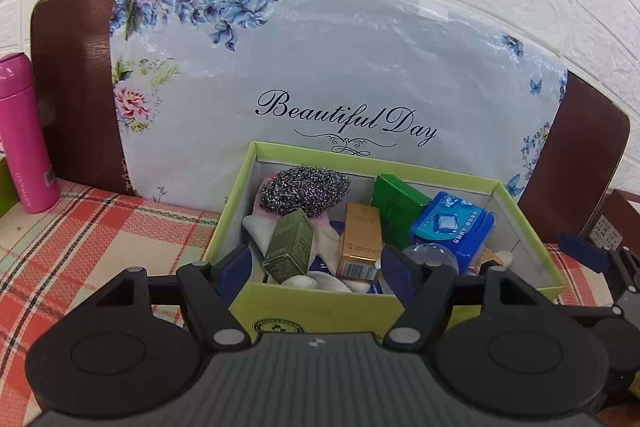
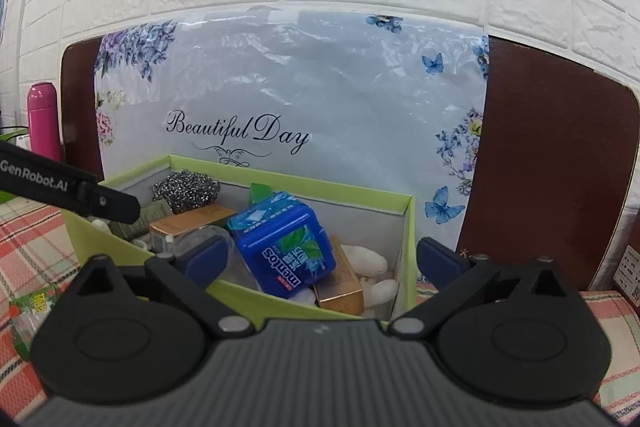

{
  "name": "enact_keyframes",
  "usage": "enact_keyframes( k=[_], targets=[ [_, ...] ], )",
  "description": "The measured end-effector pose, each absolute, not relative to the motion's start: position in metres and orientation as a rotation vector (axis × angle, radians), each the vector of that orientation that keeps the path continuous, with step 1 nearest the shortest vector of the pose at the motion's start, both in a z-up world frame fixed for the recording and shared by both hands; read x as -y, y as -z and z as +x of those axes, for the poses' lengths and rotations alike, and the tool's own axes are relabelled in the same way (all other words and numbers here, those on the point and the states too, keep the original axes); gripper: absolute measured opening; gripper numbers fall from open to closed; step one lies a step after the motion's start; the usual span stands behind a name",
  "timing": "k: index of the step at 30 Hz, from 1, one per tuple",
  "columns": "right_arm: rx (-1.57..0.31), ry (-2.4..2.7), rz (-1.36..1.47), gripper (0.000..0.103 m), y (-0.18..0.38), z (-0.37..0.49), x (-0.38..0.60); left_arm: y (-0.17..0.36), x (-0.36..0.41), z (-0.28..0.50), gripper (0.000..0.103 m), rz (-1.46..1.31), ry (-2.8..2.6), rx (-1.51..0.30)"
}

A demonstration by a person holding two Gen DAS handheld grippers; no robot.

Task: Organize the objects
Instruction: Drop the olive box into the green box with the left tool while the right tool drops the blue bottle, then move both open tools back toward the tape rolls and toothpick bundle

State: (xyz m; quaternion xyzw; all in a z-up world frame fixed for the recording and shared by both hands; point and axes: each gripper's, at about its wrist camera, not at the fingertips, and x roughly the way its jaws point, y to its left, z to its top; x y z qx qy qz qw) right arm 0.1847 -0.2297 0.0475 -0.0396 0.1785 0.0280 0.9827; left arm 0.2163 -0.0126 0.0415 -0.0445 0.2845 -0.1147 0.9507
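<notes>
Both spread wide with nothing gripped: left gripper straddling the green box's near-left corner, right gripper straddling its right wall, mentos tin inside.

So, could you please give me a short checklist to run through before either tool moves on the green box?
1. Left tool free of load: ok, open, nothing between its fingers.
2. Right tool free of load: ok, open wide, straddling the near right corner of the green box.
3. Items inside the box: ok, blue mint tin, gold carton, olive carton and steel scourer all lie within its walls.
4. Box sits flat on the plaid cloth: cannot tell, its base is hidden.
5. Pink flask upright, clear of the box: ok.
</notes>
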Motion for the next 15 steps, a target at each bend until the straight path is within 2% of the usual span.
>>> enact_keyframes(
  k=[9,15],
  targets=[
    [-0.323,-0.082,-0.022,0.103,-0.081,0.129,0.234,-0.058,0.022,0.163,0.08,-0.043,0.191,-0.592],
    [-0.346,-0.071,-0.013,0.103,-0.078,0.091,0.241,-0.051,0.027,0.136,0.08,-0.041,0.21,-0.623]
  ],
)
